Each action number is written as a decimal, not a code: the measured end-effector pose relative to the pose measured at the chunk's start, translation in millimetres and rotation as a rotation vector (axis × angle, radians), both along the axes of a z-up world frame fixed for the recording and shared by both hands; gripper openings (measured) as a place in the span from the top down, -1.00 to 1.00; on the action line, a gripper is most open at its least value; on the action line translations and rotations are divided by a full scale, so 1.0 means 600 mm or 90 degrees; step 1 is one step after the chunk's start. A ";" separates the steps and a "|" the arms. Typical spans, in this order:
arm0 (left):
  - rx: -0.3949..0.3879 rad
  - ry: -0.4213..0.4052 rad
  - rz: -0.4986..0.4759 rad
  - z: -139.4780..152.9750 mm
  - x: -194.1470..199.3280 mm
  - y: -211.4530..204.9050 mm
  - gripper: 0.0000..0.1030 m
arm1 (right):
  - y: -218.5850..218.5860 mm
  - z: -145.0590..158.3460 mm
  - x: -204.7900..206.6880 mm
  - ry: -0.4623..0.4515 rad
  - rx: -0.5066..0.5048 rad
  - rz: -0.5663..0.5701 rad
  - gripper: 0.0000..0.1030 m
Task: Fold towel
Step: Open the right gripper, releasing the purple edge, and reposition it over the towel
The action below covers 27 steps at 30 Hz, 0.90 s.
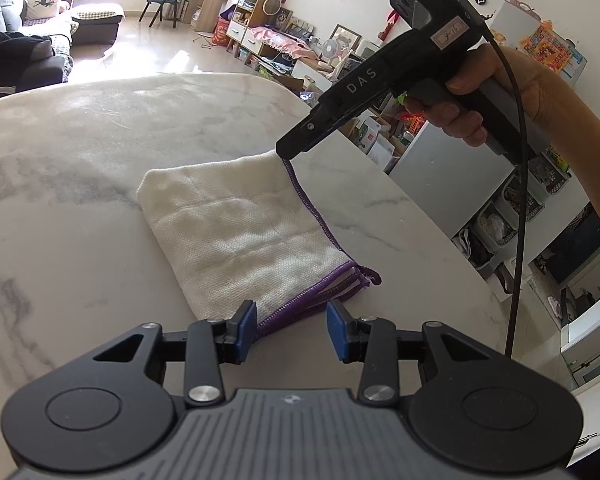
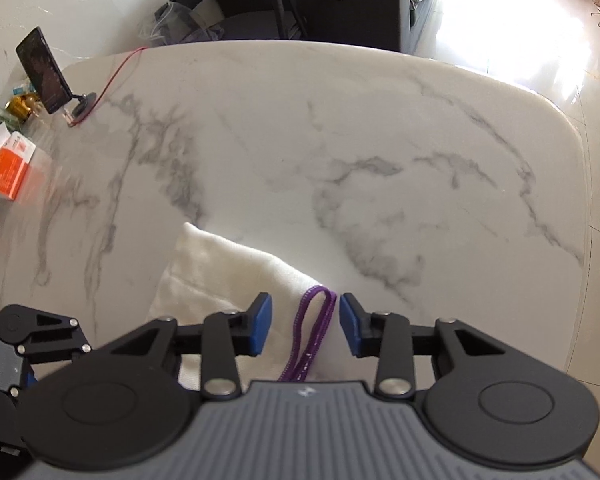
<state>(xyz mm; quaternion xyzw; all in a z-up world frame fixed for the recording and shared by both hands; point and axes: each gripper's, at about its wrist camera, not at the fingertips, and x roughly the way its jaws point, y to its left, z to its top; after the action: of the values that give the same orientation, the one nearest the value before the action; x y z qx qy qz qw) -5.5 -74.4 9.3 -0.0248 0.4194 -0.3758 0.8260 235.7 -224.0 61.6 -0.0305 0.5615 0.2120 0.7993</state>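
Note:
A white towel [image 1: 240, 232] with purple stitched edges lies folded on the marble table [image 1: 80, 152]. My left gripper [image 1: 292, 330] is open, its blue pads on either side of the towel's near purple edge. The right gripper [image 1: 286, 156] shows in the left wrist view at the towel's far corner, which is slightly raised. In the right wrist view the right gripper [image 2: 305, 324] is open, with the towel [image 2: 220, 276] and its purple edge [image 2: 314, 328] between the pads. The left gripper's body shows at that view's lower left.
A phone on a stand [image 2: 44, 70] with a red cable, an orange box [image 2: 10, 170] and small items sit at the table's far left. The table edge [image 1: 440, 216] runs close to the towel's right side. A sofa and shelves stand beyond.

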 end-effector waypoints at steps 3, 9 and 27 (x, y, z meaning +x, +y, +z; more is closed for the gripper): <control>0.002 -0.013 0.009 0.011 0.006 0.009 0.00 | 0.015 0.006 -0.006 -0.016 -0.001 0.015 0.35; 0.030 -0.047 0.028 0.034 0.036 0.009 -0.03 | 0.062 0.004 -0.016 -0.044 -0.009 0.054 0.50; 0.201 -0.167 -0.093 0.013 0.144 -0.062 0.66 | 0.136 -0.018 -0.016 -0.076 -0.062 0.182 0.73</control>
<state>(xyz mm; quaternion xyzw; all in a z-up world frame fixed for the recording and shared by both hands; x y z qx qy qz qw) 81.1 -111.7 17.2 0.1845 0.3626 -0.3641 0.8378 226.4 -142.4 50.5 -0.1612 0.5124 0.2939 0.7907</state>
